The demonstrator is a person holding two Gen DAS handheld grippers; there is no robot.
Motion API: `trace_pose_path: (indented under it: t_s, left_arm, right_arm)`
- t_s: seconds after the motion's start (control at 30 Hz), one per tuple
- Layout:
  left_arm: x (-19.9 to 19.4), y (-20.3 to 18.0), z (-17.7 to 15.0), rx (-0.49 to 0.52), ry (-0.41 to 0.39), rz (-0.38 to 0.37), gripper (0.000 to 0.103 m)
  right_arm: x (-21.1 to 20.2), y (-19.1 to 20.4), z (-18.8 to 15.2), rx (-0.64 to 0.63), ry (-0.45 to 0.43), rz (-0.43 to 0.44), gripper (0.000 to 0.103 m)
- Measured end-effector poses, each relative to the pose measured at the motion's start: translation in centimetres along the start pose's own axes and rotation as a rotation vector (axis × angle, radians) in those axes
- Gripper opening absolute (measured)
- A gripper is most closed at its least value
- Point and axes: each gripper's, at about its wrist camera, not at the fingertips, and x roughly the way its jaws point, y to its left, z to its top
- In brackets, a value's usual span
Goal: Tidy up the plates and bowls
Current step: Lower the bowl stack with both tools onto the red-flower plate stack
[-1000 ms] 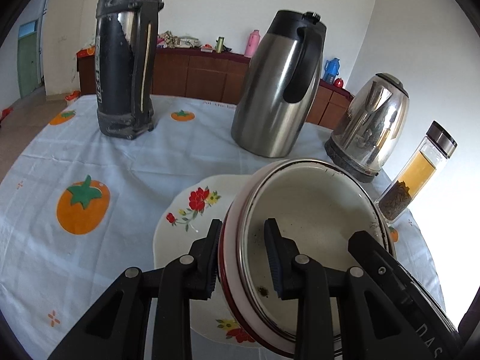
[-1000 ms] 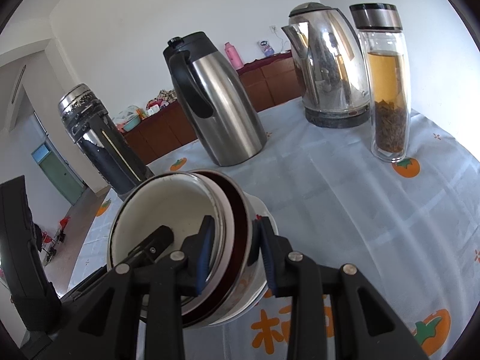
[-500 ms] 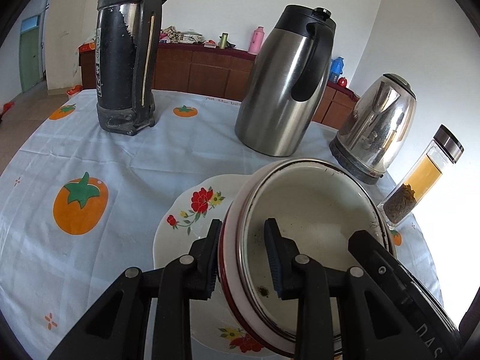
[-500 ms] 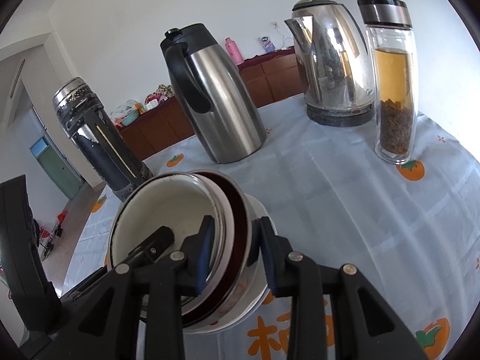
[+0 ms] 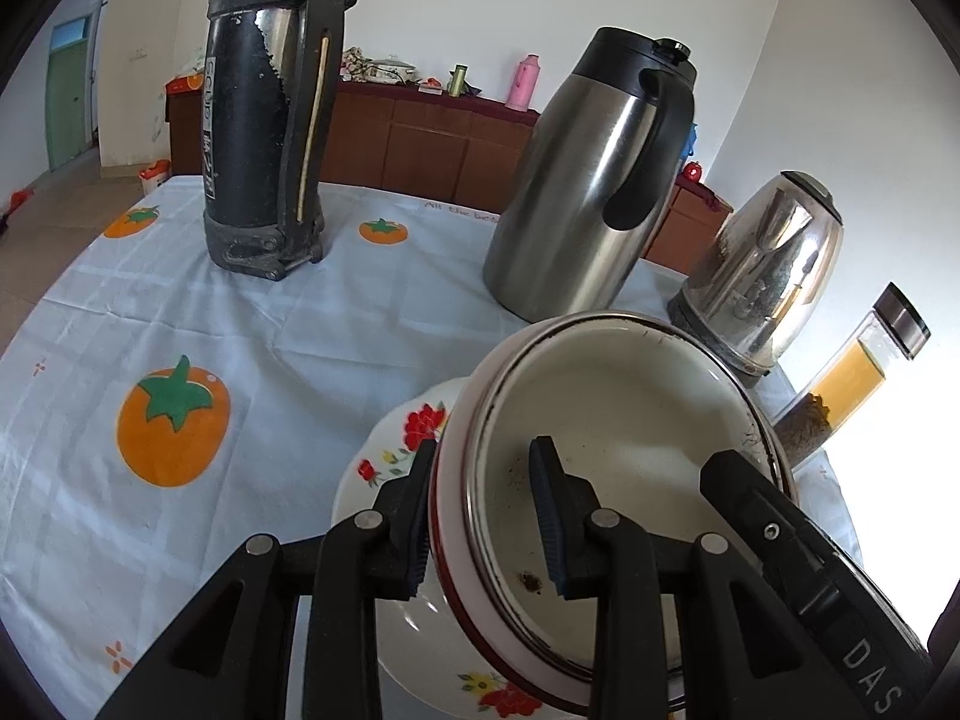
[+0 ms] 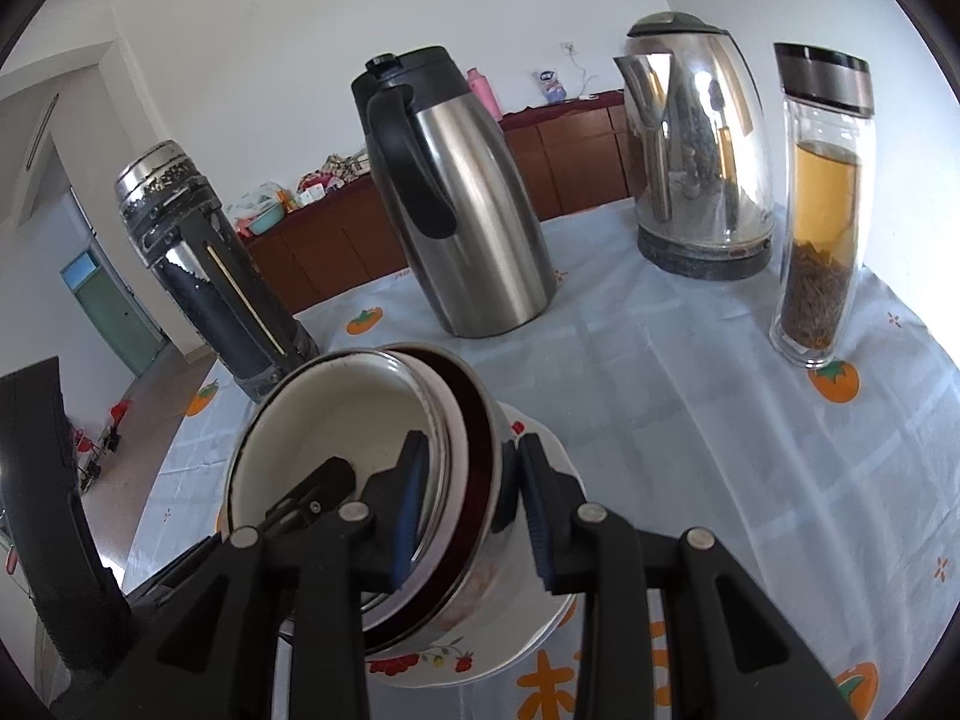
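Observation:
A tilted stack of nested bowls, white enamel inside a red-rimmed one, hangs low over a floral plate. Whether the stack touches the plate I cannot tell. My left gripper is shut on the stack's near-left rim, one finger inside and one outside. In the right wrist view the same bowls are clamped at their right rim by my right gripper, above the plate. Each view also shows one of the other gripper's fingers on the stack; the left one reaches inside the bowl.
On the tomato-print tablecloth beyond the plate stand a black thermos, a steel carafe, an electric kettle and a glass tea bottle at the right. A wooden sideboard lines the far wall.
Both grippers and the bowl stack have drifted slightly together, so the flasks sit a little differently in each view. Both grips on the rim look unchanged.

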Motion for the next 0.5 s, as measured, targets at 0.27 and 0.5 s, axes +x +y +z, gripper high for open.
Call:
trace_pose_path:
  t_s: [0.27,0.5]
  left_arm:
    - [1.0,0.2,-0.2,0.015,0.011,0.046,0.032]
    - [2.0,0.4,-0.6,0.012,0.029,0.053,0.032]
  right_arm:
    - [1.5,-0.7,-0.5,0.032,0.029,0.043,0.031]
    - [2.4,-1.1,-0.9,0.041,0.042,0.043,0.031]
